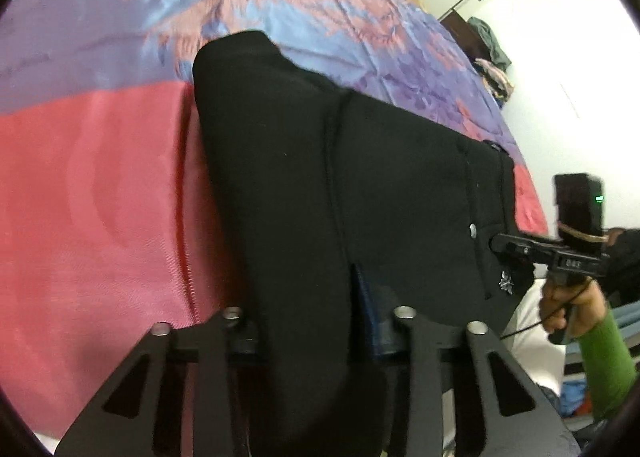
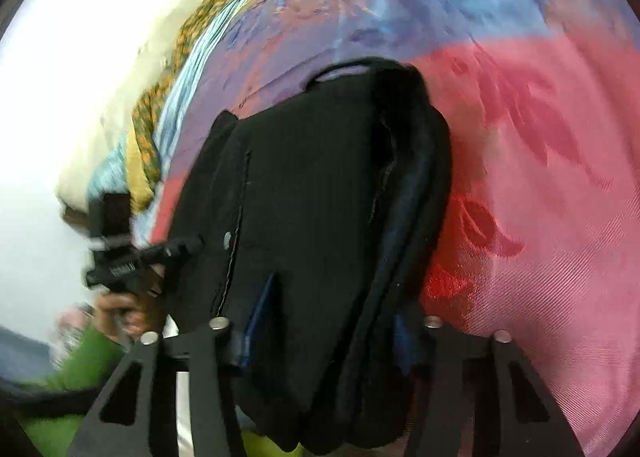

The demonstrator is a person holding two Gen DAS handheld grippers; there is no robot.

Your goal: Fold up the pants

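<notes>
Presently we list one pair of black pants (image 1: 320,185), bunched and hanging over a bedspread (image 1: 100,185) that is red near us and purple-blue with orange pattern farther off. Our left gripper (image 1: 316,321) is clamped on a thick fold of the cloth — fabric fills the whole gap between its fingers (image 1: 404,333), with a strip of blue lining showing. Our right gripper (image 2: 324,327) bites the same garment in like manner, layered dark folds packed between its fingers (image 2: 218,331).

Each camera also shows the other gripper at the waistband edge, near a small metal rivet (image 1: 473,230), with a bare hand (image 1: 560,305) and green sleeve (image 1: 604,361) behind it.

Surroundings, from the left wrist view: white wall, dark wooden furniture (image 1: 460,25) with a green garment (image 1: 490,39) draped on it, a heap of mixed clothes (image 1: 496,77) below. From the right wrist view: orange-patterned bedding (image 2: 176,69) along the bed's far edge.

Obstruction — the pants cover most of both views, hiding the bed beneath them.
</notes>
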